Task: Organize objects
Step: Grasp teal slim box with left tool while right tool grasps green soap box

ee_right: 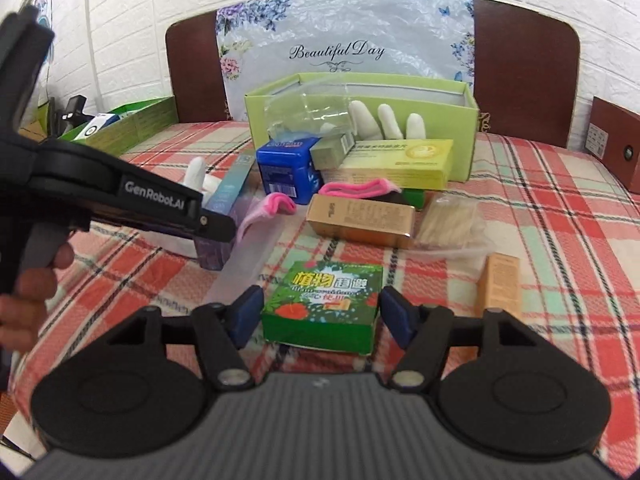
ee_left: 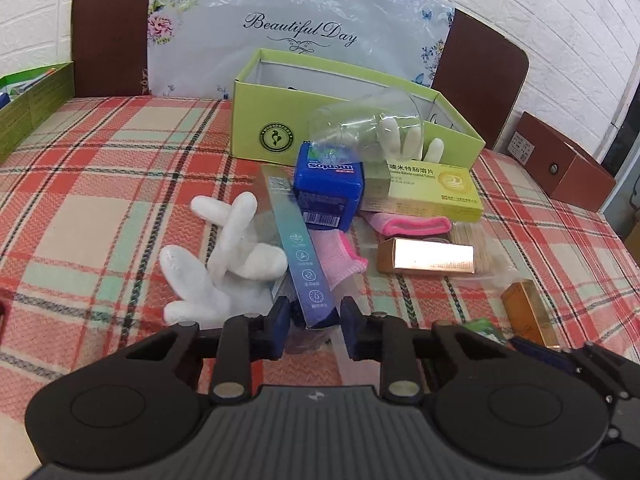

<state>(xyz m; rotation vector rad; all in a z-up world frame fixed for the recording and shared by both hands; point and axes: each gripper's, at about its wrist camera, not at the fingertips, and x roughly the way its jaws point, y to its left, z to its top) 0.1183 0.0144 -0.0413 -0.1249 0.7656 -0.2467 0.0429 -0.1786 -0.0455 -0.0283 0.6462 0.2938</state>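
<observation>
The left gripper [ee_left: 314, 330] sits low over the plaid tablecloth [ee_left: 100, 168], its blue pads either side of the near end of the long teal box [ee_left: 300, 248]; whether they actually press it, I cannot tell. That box runs away toward the blue Mentos box [ee_left: 328, 188], with a white glove [ee_left: 224, 256] just beside it. Over on the right, the right gripper [ee_right: 320, 318] has its jaws apart around the green floral box [ee_right: 324, 308], a sliver of gap on each side. Behind lie a gold box [ee_right: 360, 220], a yellow medicine box [ee_right: 400, 160] and the open lime-green carton [ee_right: 440, 92].
</observation>
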